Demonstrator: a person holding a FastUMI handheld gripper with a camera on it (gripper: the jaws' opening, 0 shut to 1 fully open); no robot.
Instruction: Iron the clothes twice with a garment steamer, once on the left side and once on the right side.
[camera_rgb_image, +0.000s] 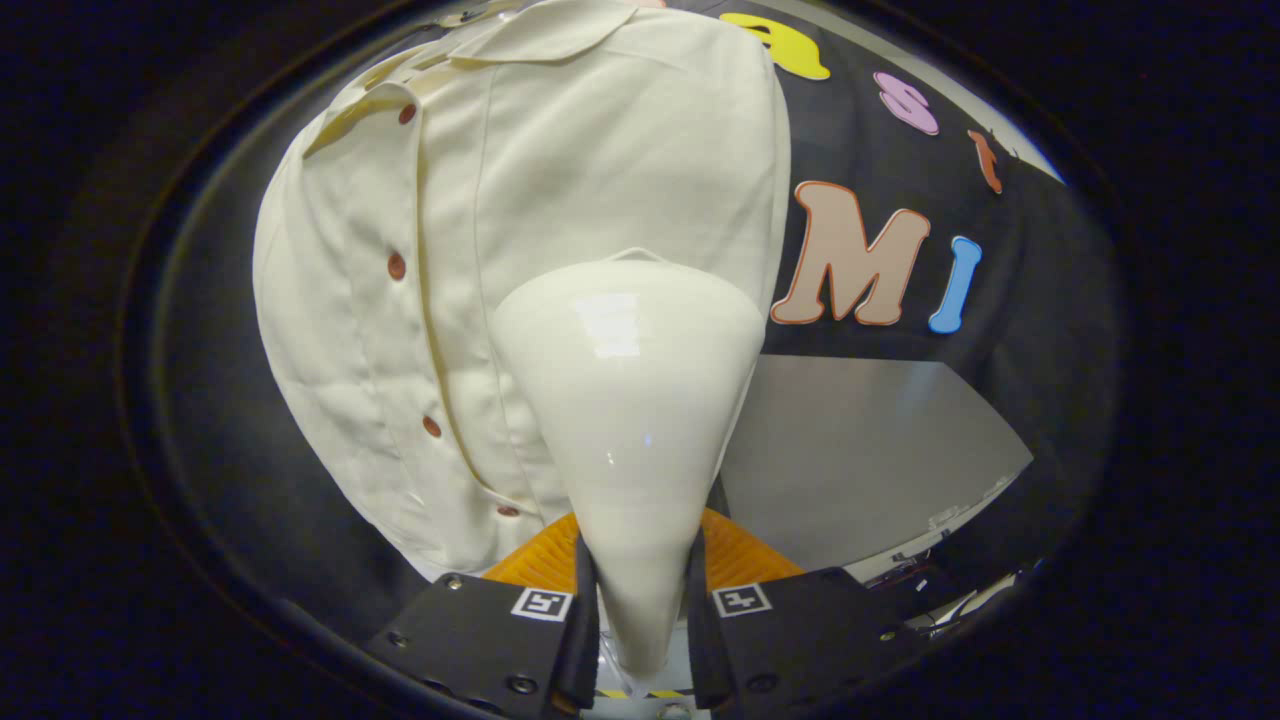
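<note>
The glossy white cone-shaped garment steamer (630, 400) stands between the fingers of the gripper (640, 620), which pinches its narrow handle from both sides. Its wide head rests against the right front panel of the cream button-up shirt (500, 200) with brown buttons, hanging just beyond. A grey tabletop (860, 450) lies beside.

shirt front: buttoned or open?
Buttoned. The shirt placket lies closed down its row of buttons. The gripper clamps the steamer against it.
</note>
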